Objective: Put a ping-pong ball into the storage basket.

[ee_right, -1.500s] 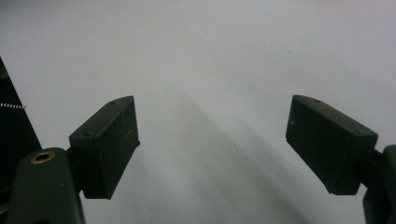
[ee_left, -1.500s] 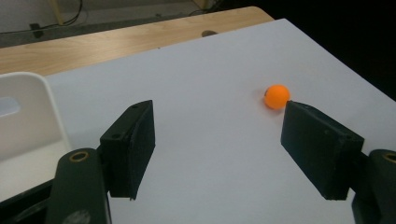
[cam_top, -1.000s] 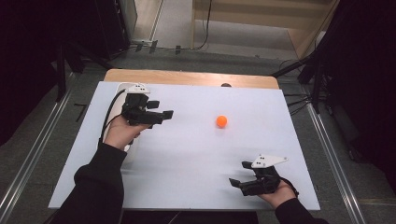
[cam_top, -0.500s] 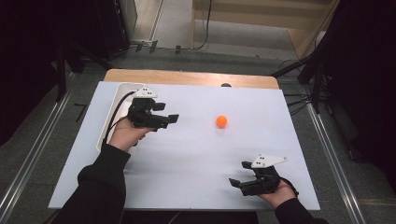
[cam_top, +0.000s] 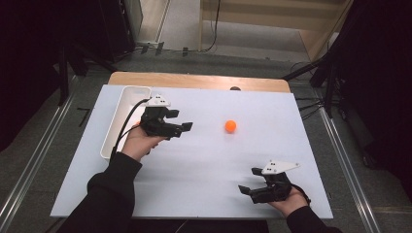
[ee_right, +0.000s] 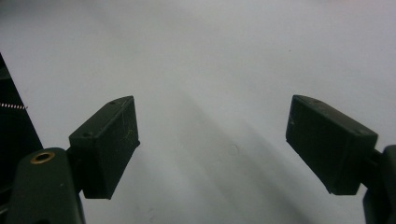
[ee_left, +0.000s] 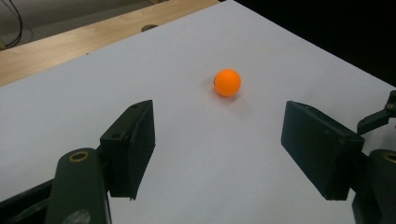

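Overhead and gripper-mounted views of a tabletop scene. An orange ball (cam_top: 230,126) lies on the white table sheet (cam_top: 204,165), toward the far middle of the sheet and apart from every other object. The left gripper (cam_top: 183,127), held in the person's left hand (cam_top: 138,143), hovers over the left part of the sheet with its jaws pointing toward the ball; the ball lies near the jaw tips but does not touch them. In the left gripper view the ball (ee_left: 227,82) sits ahead of the jaws, roughly on the line between them; the jaws stand apart with bare sheet between them and hold nothing. A white rectangular tray (cam_top: 125,109) lies along the left edge of the sheet, just behind the left hand. The right gripper (cam_top: 245,190), held in the right hand (cam_top: 286,199), rests low near the front right of the sheet, well apart from the ball. In the right gripper view its jaws are spread wide over bare sheet and grip nothing. A strip of wooden tabletop (cam_top: 194,80) shows beyond the sheet's far edge.
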Tool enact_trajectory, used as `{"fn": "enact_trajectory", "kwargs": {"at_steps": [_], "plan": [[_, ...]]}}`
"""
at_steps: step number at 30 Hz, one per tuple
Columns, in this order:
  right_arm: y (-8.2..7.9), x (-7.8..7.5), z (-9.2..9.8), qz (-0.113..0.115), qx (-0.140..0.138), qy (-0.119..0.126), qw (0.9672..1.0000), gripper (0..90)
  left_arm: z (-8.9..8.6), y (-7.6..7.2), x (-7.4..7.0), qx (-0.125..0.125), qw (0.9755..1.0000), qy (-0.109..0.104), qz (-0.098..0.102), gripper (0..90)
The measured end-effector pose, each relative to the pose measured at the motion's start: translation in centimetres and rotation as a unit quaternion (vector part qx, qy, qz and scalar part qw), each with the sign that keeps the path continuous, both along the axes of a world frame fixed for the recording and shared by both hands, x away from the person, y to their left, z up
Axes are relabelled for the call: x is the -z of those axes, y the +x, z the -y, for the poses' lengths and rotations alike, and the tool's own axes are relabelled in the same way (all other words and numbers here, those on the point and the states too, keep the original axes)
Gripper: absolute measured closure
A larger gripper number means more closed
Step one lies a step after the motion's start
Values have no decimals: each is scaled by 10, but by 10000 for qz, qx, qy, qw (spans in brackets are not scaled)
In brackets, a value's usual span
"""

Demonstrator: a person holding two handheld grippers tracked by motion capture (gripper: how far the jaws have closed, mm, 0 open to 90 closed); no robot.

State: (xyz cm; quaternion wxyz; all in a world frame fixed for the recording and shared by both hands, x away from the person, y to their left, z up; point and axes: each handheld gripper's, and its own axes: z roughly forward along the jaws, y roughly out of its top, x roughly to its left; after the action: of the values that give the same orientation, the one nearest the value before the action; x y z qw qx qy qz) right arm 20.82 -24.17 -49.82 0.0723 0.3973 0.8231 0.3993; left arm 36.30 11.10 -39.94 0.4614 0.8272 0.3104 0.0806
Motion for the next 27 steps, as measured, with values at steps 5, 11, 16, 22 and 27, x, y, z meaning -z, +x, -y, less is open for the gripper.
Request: {"fn": "enact_trajectory", "kwargs": {"at_steps": [5,11,16,22,27], "plan": [[0,0,0,0,10,-5,10000,156,4,-2,3,-19,10000,10,62,265],[0,0,0,-5,11,-5,10000,156,8,-3,5,22,9999,-2,99,265],[0,0,0,-9,17,-24,10000,156,13,-5,9,72,9999,21,103,265],[0,0,1,-12,20,-29,10000,156,19,-8,12,120,9998,30,144,265],[0,0,1,-10,6,-30,10000,156,25,-10,14,171,9997,26,181,265]]}}
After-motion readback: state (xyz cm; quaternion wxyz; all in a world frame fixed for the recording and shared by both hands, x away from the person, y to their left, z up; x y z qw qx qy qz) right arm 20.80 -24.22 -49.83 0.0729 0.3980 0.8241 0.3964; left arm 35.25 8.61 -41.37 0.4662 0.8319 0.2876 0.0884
